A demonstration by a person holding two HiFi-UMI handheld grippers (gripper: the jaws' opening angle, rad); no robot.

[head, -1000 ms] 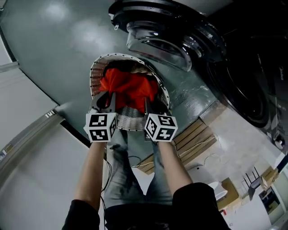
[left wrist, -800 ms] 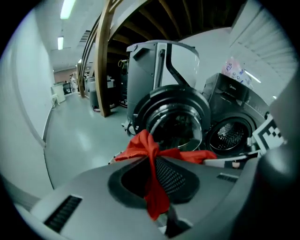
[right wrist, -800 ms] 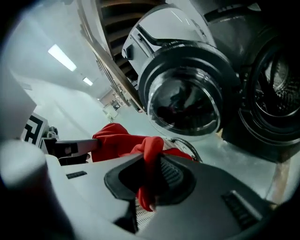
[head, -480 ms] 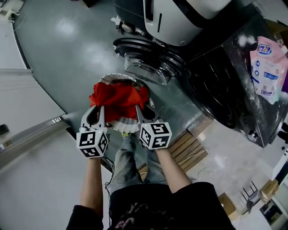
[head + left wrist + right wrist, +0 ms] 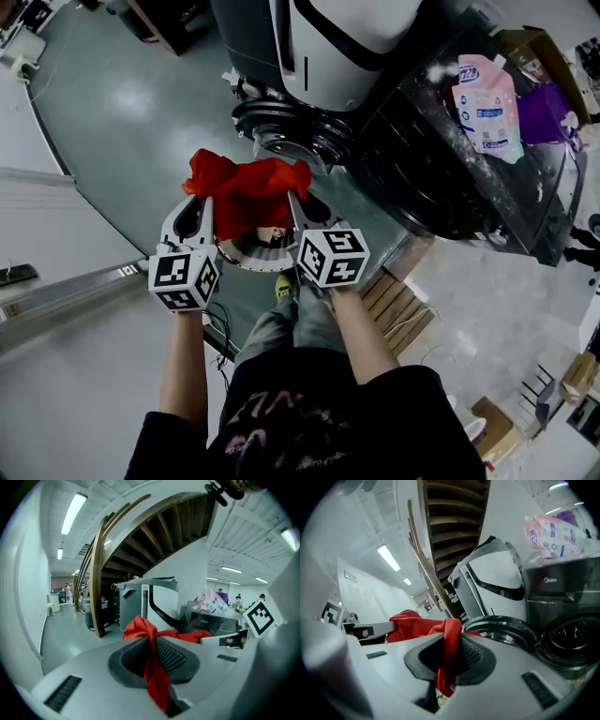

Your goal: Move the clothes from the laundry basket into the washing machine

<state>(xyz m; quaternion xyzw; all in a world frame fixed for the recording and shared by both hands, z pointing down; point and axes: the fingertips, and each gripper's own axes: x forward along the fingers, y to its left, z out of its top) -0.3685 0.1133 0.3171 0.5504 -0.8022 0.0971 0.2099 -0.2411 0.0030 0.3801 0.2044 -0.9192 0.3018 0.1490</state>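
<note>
Two ends of the red cloth (image 5: 246, 192) are pinched, one in your left tool (image 5: 203, 200), one in your right tool (image 5: 292, 197), above the basket (image 5: 239, 263). Swing it right, past the door (image 5: 291, 141), into the washer (image 5: 441, 178), both grips tight.

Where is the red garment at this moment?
In the head view the red garment hangs stretched between the left gripper and right gripper, each shut on a corner, over the laundry basket and near the open washing machine door.
</note>
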